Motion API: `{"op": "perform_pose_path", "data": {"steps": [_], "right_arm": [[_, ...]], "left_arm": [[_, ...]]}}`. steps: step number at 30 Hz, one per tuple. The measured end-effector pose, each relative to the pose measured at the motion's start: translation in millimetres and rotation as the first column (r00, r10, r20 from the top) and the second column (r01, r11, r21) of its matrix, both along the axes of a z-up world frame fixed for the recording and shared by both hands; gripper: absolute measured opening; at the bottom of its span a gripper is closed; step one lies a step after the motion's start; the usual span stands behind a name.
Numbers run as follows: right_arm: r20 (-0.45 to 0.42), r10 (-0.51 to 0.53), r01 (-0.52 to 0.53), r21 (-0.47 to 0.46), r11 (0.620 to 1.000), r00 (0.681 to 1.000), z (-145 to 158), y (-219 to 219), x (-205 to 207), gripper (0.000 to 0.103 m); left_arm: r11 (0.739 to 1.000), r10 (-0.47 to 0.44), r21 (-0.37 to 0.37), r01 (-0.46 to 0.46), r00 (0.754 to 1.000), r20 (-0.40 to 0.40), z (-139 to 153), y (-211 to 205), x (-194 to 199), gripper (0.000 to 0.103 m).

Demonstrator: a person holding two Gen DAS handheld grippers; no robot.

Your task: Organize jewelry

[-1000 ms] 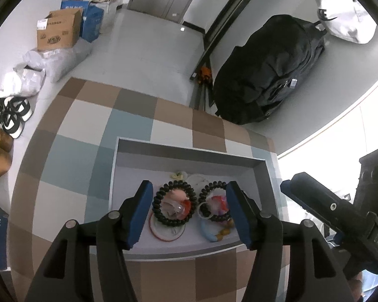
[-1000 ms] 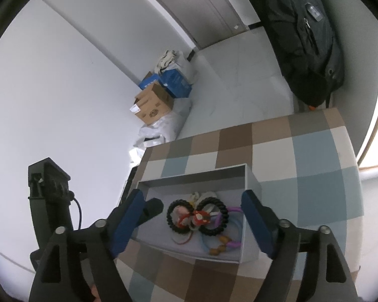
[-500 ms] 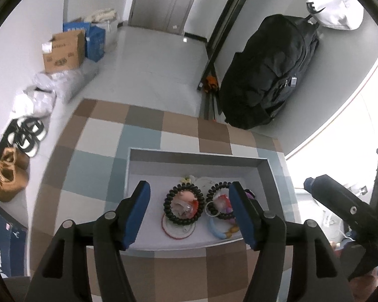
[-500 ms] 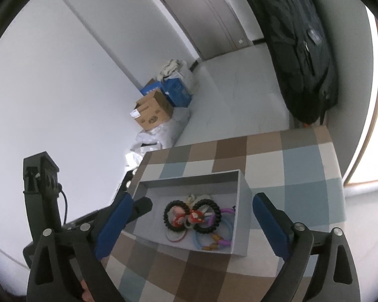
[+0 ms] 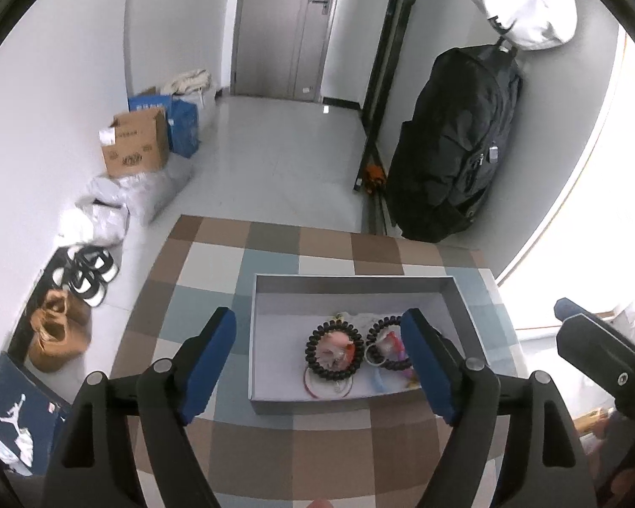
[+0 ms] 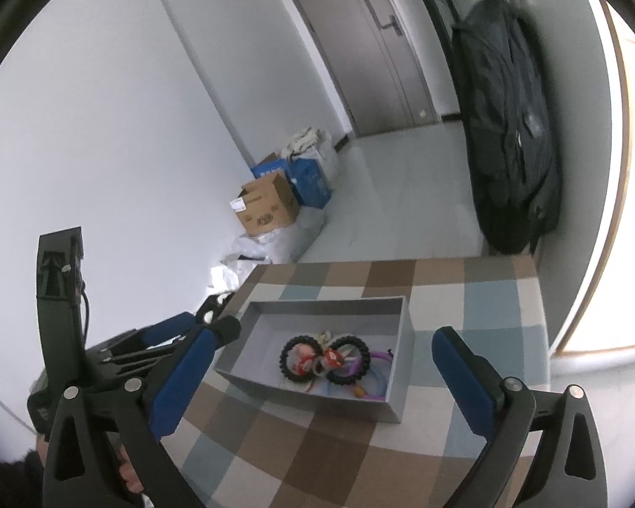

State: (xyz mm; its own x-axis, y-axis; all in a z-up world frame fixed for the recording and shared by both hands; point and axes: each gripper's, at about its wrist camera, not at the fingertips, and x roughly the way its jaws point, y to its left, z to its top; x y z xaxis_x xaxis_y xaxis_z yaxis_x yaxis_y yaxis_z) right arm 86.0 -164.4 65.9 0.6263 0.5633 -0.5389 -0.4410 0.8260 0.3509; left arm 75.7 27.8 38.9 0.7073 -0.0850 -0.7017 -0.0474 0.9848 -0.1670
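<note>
Evidently both grippers, left [image 5: 319,357] and right [image 6: 319,374], hover spread wide and empty above the box [image 5: 461,305], whose bracelets [image 5: 333,351] lie straight ahead, box's near half.

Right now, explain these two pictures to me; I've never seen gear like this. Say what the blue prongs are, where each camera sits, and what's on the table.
A person holds a two-finger gripper in each hand; a fisheye camera on each looks along its blue fingers. One picture is from the left gripper, one from the right gripper. Both are open, holding nothing. On the checkered tablecloth sits a grey box holding two black bead bracelets and coloured rings.
</note>
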Motion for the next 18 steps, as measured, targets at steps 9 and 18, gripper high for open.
{"op": "perform_pose_path", "data": {"steps": [9,18], "right_arm": [[0.089,0.03,-0.027,-0.035,0.999,0.996,9.9,-0.1,-33.8,0.103],[0.132,0.009,-0.006,-0.021,1.0,0.991,4.4,-13.4,-59.9,0.103]], "left_arm": [[0.999,0.0,0.036,-0.003,0.997,0.08,17.1,-2.7,-32.5,0.082],[0.998,0.05,0.026,-0.053,0.994,0.092,12.9,9.0,-52.1,0.085]]}}
